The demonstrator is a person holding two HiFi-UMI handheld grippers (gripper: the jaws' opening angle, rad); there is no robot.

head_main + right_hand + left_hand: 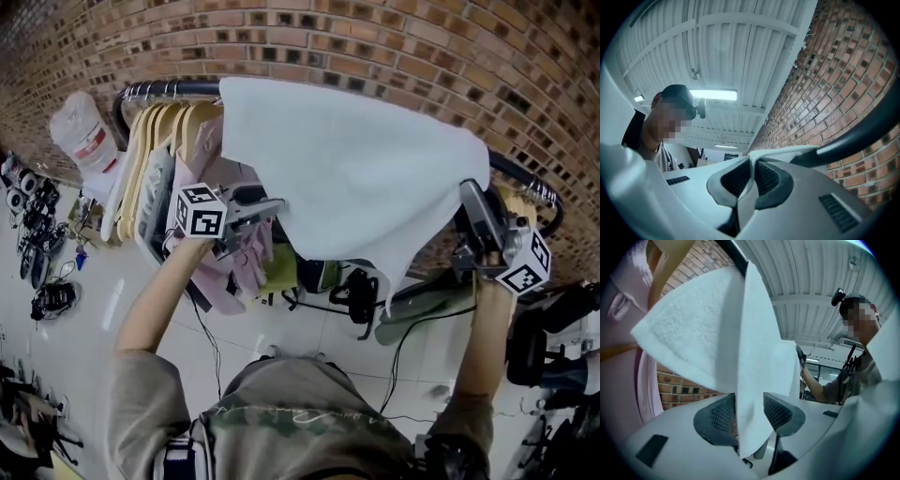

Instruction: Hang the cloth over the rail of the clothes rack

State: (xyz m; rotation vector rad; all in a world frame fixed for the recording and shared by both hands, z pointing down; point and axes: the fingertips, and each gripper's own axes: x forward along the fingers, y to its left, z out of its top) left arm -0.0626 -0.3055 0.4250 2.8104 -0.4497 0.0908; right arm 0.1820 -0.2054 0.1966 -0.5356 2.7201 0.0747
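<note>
Both forearms [155,291] reach up from my shoulders to the one white cloth [356,178], which lies draped over the single black rail [187,88] of the clothes rack and hangs down on my side. My right gripper [469,199] is clamped tight on the cloth's edge beside the rail. My left gripper [275,205] stands with jaws apart, a fold of cloth hanging loose between them.

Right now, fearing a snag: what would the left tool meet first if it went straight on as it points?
Probably the cloth: its hanging fold sits between the open jaws of the left tool; depth beyond is unclear.
</note>
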